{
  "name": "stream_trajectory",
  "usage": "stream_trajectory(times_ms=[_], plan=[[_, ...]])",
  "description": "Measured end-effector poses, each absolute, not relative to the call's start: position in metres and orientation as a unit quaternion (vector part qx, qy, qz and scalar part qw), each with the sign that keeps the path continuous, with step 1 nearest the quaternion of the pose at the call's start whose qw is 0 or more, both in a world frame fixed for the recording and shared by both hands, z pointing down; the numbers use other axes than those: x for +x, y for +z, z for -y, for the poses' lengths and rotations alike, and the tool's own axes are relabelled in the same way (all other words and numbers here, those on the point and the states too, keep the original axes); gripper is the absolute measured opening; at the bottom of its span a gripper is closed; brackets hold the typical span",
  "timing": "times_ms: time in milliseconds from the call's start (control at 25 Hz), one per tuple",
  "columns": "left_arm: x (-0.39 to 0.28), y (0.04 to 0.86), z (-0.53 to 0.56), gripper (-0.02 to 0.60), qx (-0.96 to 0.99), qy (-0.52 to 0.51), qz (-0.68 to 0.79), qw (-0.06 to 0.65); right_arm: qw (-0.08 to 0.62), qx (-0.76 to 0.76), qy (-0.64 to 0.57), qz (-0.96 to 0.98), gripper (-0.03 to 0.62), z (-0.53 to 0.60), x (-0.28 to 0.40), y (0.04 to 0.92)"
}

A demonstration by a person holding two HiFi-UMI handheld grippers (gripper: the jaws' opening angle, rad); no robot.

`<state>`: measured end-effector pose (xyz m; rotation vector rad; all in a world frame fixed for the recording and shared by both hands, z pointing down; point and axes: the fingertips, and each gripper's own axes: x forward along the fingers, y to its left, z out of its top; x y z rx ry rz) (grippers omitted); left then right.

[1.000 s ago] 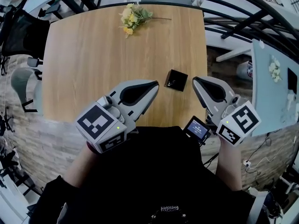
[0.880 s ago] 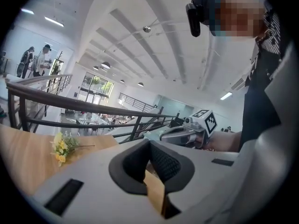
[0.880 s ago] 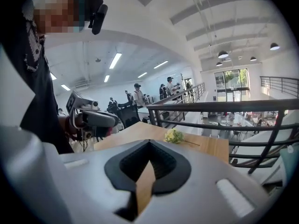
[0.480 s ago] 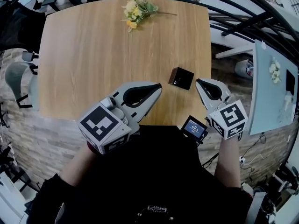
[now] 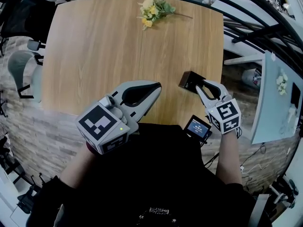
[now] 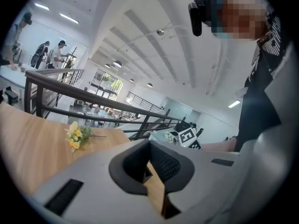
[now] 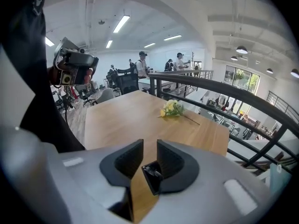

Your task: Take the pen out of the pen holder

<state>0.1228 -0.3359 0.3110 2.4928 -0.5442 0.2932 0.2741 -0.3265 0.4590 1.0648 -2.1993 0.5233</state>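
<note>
Left gripper (image 5: 157,85) hangs over the near edge of the table (image 5: 94,56); the left gripper view shows its jaws together w/ nothing btwn them, only wood below; flowers (image 5: 154,9) lie at the far edge. Right gripper (image 5: 208,86) sits by the pen holder (image 5: 189,80) near the table's right edge; head view doesn't show the gap, but the right gripper view has the jaws opening, w/ the holder low btwn them, nearer the right-hand pad; pen probably inside, too small to tell.
</note>
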Motion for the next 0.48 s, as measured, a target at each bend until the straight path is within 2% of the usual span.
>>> stream_trajectory(times_ms=[480], plan=[[0.111, 0.315, 0.343, -0.015, 0.927, 0.111, 0.217, 0.287, 0.339, 0.382, 0.219, 0.832, 0.107, 0.328, 0.263, 0.493]])
